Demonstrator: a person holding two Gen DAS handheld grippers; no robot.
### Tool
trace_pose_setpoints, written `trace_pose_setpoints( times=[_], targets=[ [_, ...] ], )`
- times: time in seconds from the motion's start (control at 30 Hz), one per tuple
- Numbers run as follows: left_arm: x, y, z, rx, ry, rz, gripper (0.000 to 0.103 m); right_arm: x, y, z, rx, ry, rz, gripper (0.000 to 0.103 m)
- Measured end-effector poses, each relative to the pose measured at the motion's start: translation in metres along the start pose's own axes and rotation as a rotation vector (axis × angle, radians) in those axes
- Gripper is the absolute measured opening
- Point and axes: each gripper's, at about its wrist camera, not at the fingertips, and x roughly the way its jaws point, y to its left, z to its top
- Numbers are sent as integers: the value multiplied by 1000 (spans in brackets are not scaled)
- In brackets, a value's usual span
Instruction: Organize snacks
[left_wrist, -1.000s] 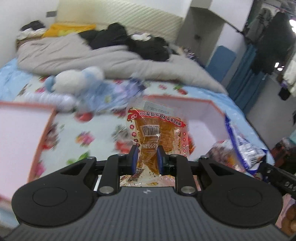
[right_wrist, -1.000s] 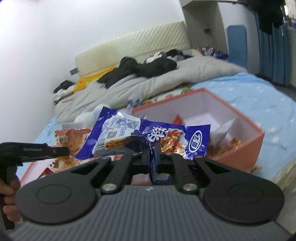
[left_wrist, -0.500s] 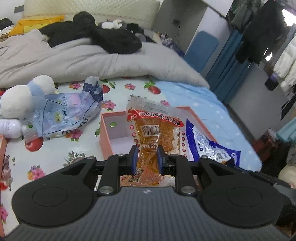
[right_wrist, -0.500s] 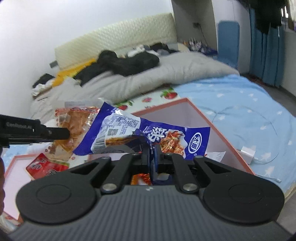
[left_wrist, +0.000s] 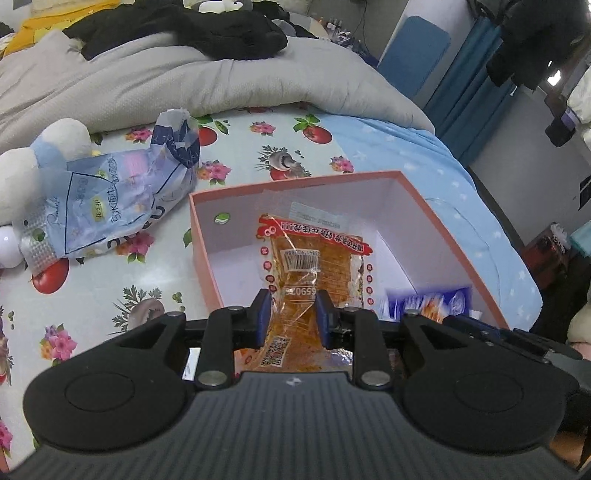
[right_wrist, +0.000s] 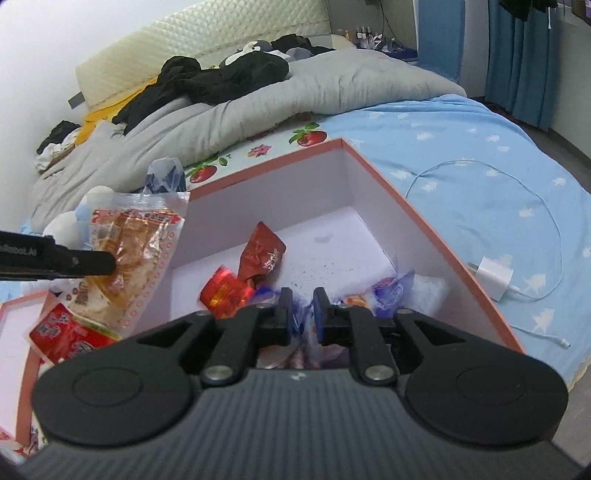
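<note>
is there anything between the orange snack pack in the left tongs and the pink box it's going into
Nothing visible. The orange snack pack hangs over the open pink box, whose white floor beneath it looks bare.

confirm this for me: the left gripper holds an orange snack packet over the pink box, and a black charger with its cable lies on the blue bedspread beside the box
Not quite: the charger is white, not black, as the right wrist view shows. The rest holds: the left gripper holds an orange snack packet over the pink box, and the charger with its cable lies on the blue bedspread beside the box.
</note>
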Motion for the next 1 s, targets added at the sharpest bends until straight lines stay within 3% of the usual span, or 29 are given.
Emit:
trace_pose_setpoints(
  times=[0.07, 0.13, 0.17, 0.2, 0.33, 0.6, 1.0],
  targets=[
    [-1, 1, 0, -6, -3, 6, 36, 0, 1, 3, -3, 2, 3, 25],
    [-6, 2, 1, -9, -6, 7, 53, -5, 2, 4, -8, -17, 8, 66],
    [-9, 3, 2, -10, -9, 5, 60, -10, 2, 4, -15, -37, 8, 69],
    [-13, 3, 3, -10, -17, 5, 69, -12, 2, 6, -17, -45, 2, 69],
    [-34, 0, 4, 18, -63, 11, 76, -31, 1, 10, 2, -86, 20, 69],
    [-97, -11, -14, 67, -200, -14, 77, -93, 10, 11, -6, -226, 26, 69],
    [-176, -38, -62, 153, -329, -18, 77, -165, 29, -17, -12, -352, 76, 70]
  ],
)
